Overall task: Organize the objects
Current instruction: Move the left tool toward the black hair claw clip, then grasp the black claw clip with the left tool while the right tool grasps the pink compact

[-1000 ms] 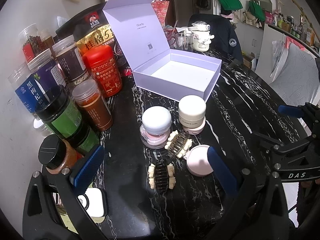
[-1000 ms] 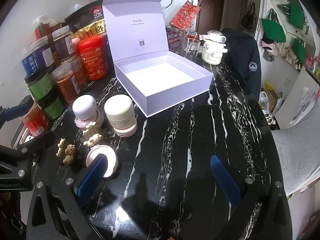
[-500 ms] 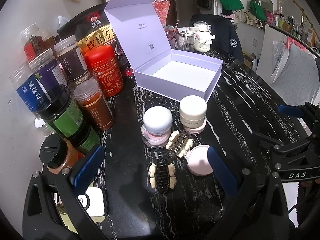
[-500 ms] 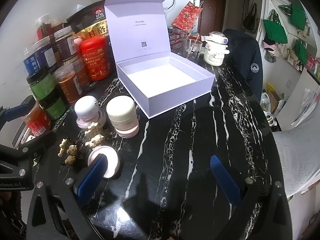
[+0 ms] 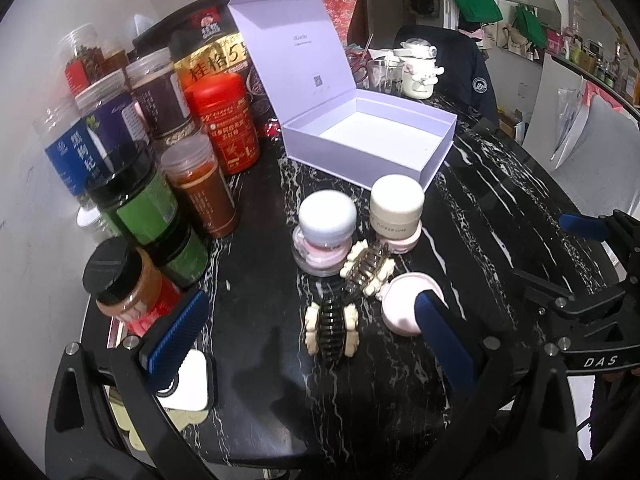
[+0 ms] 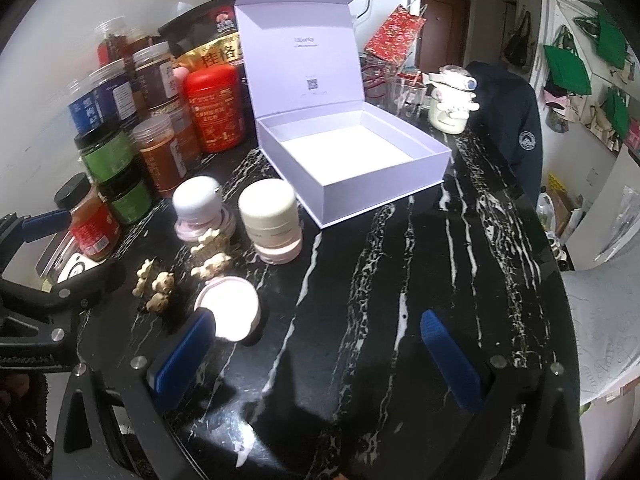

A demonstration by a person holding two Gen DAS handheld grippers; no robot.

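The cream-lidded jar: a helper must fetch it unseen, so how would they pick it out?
Find the open lavender box on the black marble table. Just before its near corner stand two small jars; the cream-lidded jar is the right one, with a pink base, unlike the pale-blue domed jar.

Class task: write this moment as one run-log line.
left claw: open, empty | right claw: open, empty | lavender box: open, empty | hair clips: on table
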